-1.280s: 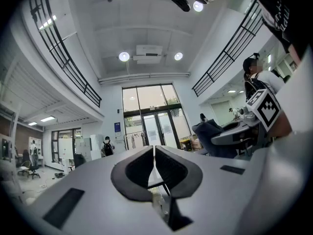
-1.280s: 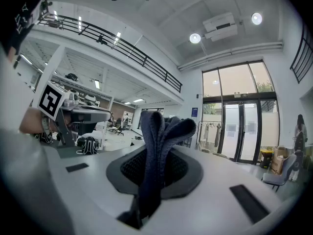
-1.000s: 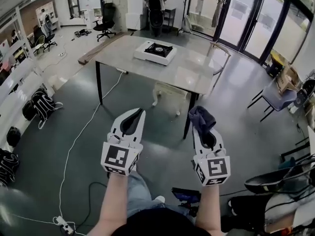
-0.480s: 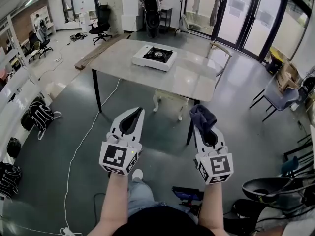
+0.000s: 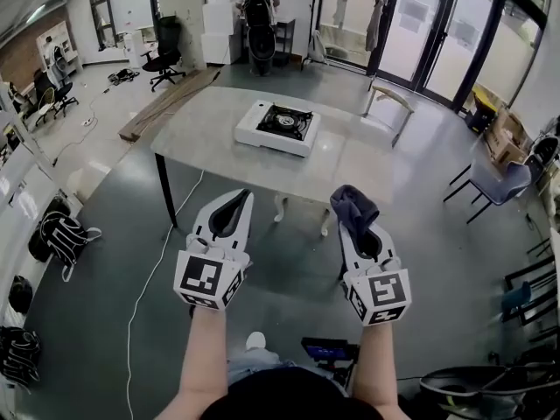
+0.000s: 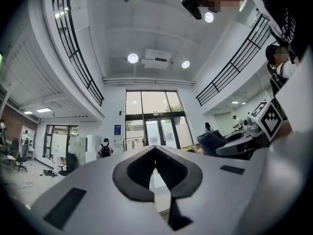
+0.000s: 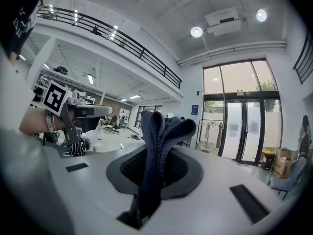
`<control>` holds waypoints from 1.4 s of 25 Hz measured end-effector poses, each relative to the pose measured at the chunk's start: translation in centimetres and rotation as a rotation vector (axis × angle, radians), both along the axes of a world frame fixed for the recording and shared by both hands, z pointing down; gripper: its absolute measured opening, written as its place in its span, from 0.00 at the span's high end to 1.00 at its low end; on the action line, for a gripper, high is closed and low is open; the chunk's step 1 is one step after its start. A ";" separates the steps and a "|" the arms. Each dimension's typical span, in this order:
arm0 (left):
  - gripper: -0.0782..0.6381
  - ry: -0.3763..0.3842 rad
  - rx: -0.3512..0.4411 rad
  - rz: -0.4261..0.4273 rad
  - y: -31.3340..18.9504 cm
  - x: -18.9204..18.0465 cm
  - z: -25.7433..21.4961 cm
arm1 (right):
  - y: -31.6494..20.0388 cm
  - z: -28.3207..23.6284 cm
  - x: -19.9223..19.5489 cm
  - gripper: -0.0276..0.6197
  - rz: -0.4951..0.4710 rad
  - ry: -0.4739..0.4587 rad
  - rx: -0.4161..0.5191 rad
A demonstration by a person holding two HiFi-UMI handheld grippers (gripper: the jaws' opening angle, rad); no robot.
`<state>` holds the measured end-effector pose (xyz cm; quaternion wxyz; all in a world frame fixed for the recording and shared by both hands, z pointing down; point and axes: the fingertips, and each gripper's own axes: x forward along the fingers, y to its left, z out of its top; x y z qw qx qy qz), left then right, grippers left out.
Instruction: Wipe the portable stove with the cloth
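The white portable stove (image 5: 278, 127) with a black burner top sits on the grey table (image 5: 219, 147), well ahead of both grippers. My right gripper (image 5: 350, 208) is shut on a dark blue cloth (image 5: 353, 208), which stands bunched up between the jaws; the cloth (image 7: 159, 146) fills the right gripper view. My left gripper (image 5: 242, 196) is shut with nothing in it, its jaws meeting at the tips (image 6: 155, 148). Both grippers are held level in the air over the floor, short of the table's near edge.
A wooden bench (image 5: 390, 100) stands at the table's far right. A person with a backpack (image 5: 257, 11) stands at the back, near an office chair (image 5: 164, 55). A grey chair (image 5: 494, 179) is at the right, bags (image 5: 59, 233) lie at the left, and a white cable (image 5: 153, 269) runs across the floor.
The view has advanced toward the table, so the stove and table sit lower and nearer in the frame. Both grippers keep the same pose, the cloth still held in the right one.
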<state>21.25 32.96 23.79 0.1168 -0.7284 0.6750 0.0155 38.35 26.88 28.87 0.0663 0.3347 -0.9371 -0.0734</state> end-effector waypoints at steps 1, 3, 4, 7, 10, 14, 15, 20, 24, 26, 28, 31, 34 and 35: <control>0.88 0.001 -0.004 0.003 -0.7 -1.1 0.1 | -0.8 0.0 -0.9 0.86 0.009 0.000 -0.004; 0.88 0.005 -0.009 0.007 -2.0 -3.3 0.2 | -2.1 0.2 -2.7 0.86 0.027 0.000 -0.009; 0.88 0.007 -0.011 0.010 -2.6 -4.4 0.3 | -2.7 0.2 -3.6 0.86 0.035 -0.002 -0.010; 0.88 0.013 -0.014 0.017 -3.9 -7.0 0.8 | -4.0 0.4 -5.8 0.86 0.054 -0.004 -0.013; 0.88 0.030 -0.018 0.020 -5.1 -8.4 1.5 | -5.1 1.0 -7.0 0.86 0.058 0.003 -0.019; 0.88 0.036 -0.033 0.033 -6.7 -9.1 2.3 | -6.6 2.0 -7.6 0.86 0.067 0.011 -0.045; 0.88 0.036 -0.038 0.037 -7.0 -9.3 2.5 | -7.0 2.3 -7.7 0.86 0.071 0.012 -0.055; 0.88 0.030 -0.057 0.037 -9.8 -10.8 3.6 | -10.1 4.0 -9.0 0.86 0.073 0.015 -0.087; 0.88 0.022 -0.076 0.032 -13.5 -12.7 4.5 | -14.5 5.3 -10.6 0.86 0.076 0.000 -0.113; 0.88 0.032 -0.085 0.031 -15.9 -13.9 4.9 | -17.2 5.7 -11.7 0.86 0.078 -0.008 -0.124; 0.88 0.039 -0.089 0.029 -18.5 -15.3 5.2 | -20.2 6.0 -12.9 0.86 0.077 -0.011 -0.129; 0.88 0.037 -0.106 0.032 -22.7 -17.0 5.6 | -24.8 6.6 -14.4 0.86 0.085 -0.016 -0.149; 0.88 0.047 -0.122 0.034 -27.2 -18.9 5.9 | -29.3 7.1 -15.9 0.86 0.092 -0.016 -0.167; 0.88 0.053 -0.125 0.034 -28.7 -19.6 6.0 | -30.8 7.2 -16.4 0.86 0.093 -0.015 -0.171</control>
